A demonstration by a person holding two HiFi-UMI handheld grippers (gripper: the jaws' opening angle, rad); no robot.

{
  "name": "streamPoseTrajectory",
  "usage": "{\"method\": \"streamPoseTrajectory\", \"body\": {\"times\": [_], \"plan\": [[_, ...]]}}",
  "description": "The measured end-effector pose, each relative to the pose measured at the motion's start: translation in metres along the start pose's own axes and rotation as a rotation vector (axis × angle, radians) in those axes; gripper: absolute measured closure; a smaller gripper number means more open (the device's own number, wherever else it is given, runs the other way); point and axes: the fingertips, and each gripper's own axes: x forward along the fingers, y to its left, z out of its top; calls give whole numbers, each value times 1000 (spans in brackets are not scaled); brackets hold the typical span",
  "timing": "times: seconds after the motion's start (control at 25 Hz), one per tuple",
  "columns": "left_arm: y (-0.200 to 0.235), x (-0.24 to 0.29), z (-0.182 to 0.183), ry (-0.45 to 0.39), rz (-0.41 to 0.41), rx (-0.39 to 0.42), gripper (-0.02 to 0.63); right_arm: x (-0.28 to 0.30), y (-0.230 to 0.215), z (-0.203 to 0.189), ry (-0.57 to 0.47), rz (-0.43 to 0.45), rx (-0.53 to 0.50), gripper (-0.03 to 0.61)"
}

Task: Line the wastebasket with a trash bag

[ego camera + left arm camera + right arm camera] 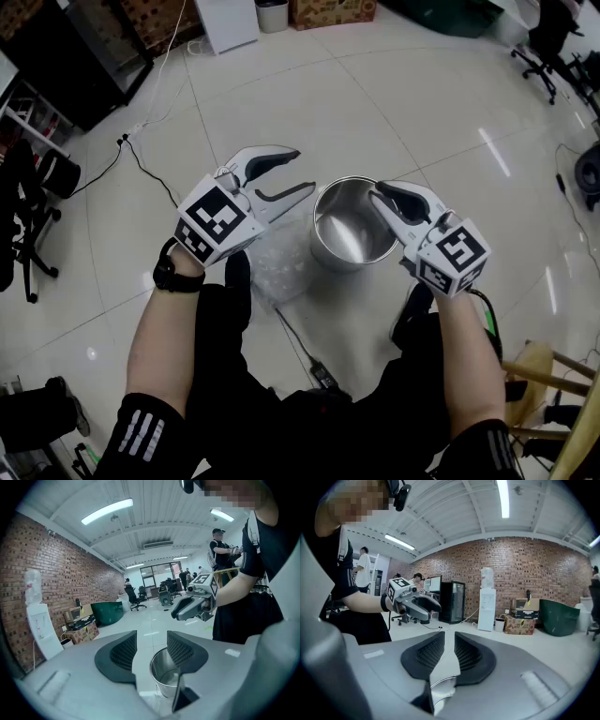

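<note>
The metal wastebasket (349,242) is seen standing upright on the tiled floor (403,103), and its right-hand rim is pinched between the narrowly set jaws of the right tool (380,200). The left tool (306,171) is held above the floor just left of the wastebasket, with its jaws spread and nothing caught between them. A crumpled clear trash bag (281,267) is found lying on the floor just beside the wastebasket's left side, below the left tool.
</note>
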Motion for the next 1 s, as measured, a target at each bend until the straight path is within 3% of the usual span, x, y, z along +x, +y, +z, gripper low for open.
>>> {"method": "streamPoseTrajectory", "body": {"times": [0.44, 0.76, 1.0], "plan": [[-3, -45, -54, 137, -44, 4, 419, 83, 85, -57, 169, 173, -71, 470], [11, -85, -72, 135, 0, -19, 419, 133, 161, -130, 365, 326, -136, 462], [18, -108, -72, 101, 24, -33, 419, 160, 199, -200, 505, 375, -136, 442]]}}
